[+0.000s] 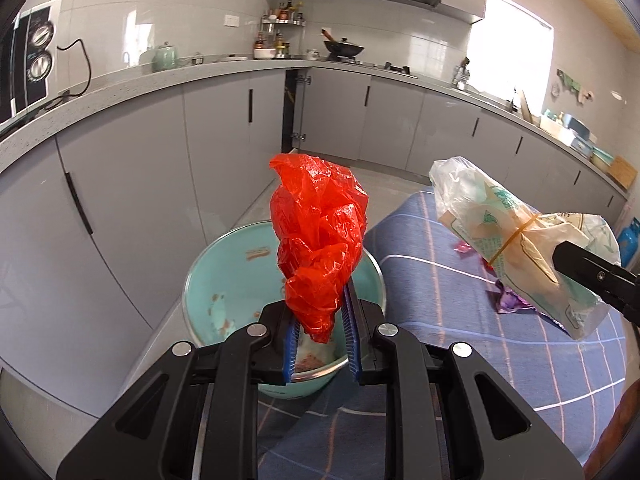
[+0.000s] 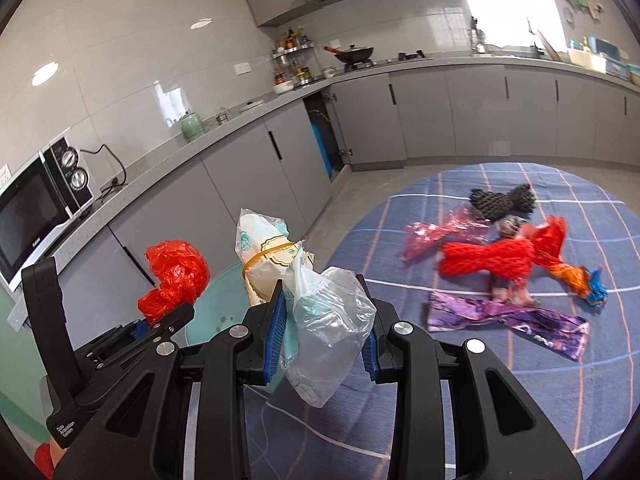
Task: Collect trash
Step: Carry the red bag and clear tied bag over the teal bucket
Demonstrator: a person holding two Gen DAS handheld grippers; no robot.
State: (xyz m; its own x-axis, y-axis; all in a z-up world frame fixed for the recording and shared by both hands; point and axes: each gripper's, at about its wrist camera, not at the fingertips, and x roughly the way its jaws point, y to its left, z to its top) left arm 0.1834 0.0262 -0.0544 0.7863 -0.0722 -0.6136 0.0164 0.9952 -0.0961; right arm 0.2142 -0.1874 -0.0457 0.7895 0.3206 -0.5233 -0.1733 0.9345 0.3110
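While grey kitchen cabinets [image 1: 132, 152] curve across the top, a blue checked cloth [image 2: 500, 380] fills the lower right. At center, the left gripper [image 1: 320, 344] pinches a crumpled red bag [image 1: 320, 248] above a teal bin [image 1: 224, 280]. The right gripper [image 2: 320, 344] clamps a clear, rubber-banded plastic bag [image 2: 324, 328].

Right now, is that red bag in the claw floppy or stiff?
Probably floppy: the red bag is crumpled thin plastic, bunched between the left gripper's pads. It likely weighs very little, since it stands up by itself. It may slip easily, being shiny.
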